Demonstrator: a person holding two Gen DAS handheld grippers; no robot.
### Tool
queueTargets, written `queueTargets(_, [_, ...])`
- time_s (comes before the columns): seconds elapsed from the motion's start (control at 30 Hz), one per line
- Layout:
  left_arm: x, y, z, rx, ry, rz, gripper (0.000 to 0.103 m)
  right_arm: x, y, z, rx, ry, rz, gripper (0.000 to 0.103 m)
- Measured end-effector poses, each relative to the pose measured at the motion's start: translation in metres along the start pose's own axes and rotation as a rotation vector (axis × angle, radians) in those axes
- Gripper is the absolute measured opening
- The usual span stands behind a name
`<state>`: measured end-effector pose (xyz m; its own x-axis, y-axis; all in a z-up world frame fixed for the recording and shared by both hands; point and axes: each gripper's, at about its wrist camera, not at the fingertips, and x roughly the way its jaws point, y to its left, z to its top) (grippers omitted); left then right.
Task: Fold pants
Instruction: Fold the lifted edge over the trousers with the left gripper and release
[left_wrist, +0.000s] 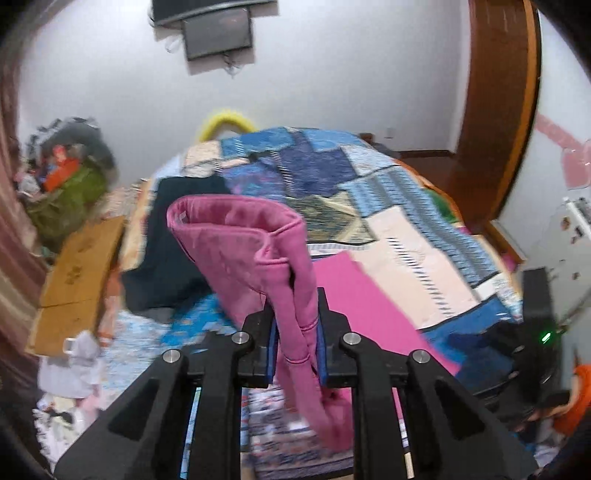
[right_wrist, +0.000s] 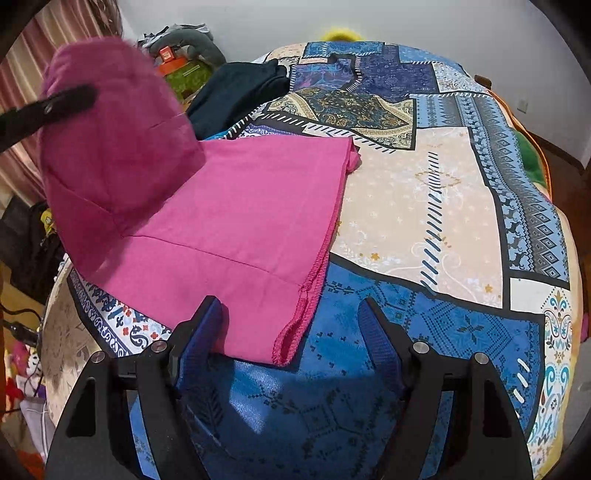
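The pink pants (right_wrist: 236, 214) lie on the patchwork bedspread (right_wrist: 424, 206), legs stretched toward the right, hems near my right gripper. My left gripper (left_wrist: 295, 317) is shut on the waistband end of the pants (left_wrist: 255, 251) and holds it lifted above the bed, folded over. In the right wrist view the lifted end (right_wrist: 110, 140) hangs at the upper left with the left gripper's black finger (right_wrist: 55, 107) on it. My right gripper (right_wrist: 291, 314) is open and empty, just above the bedspread beside the hem corner (right_wrist: 291, 339).
A dark navy garment (right_wrist: 236, 96) lies at the far left of the bed. A cardboard box (left_wrist: 77, 273) and a pile of clothes (left_wrist: 70, 173) sit on the floor left of the bed. A wooden door (left_wrist: 498, 110) stands at the back right.
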<state>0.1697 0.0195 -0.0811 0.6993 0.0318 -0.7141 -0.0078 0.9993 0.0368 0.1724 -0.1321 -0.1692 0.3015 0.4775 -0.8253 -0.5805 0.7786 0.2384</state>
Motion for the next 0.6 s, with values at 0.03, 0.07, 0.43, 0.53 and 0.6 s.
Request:
queueTargets(0.03, [0.006, -0.004, 0.004, -0.007, 0.016, -0.036, 0.016, 0.000, -0.001, 0.000, 0.001, -0.001, 0.002, 0.073])
queueTargets(0.07, [0.010, -0.007, 0.006, -0.013, 0.028, -0.057, 0.016, 0.000, -0.001, 0.000, 0.002, -0.001, 0.004, 0.073])
queueTargets(0.43, [0.054, -0.029, -0.005, -0.073, 0.221, -0.240, 0.015, 0.001, -0.004, 0.000, 0.001, -0.006, 0.018, 0.073])
queueTargets(0.53, [0.059, -0.038, -0.012, -0.036, 0.245, -0.224, 0.016, 0.002, -0.003, 0.000, 0.001, -0.006, 0.018, 0.073])
queueTargets(0.6, [0.058, -0.042, -0.015, -0.008, 0.247, -0.220, 0.022, 0.002, -0.003, 0.000, 0.002, -0.006, 0.018, 0.073])
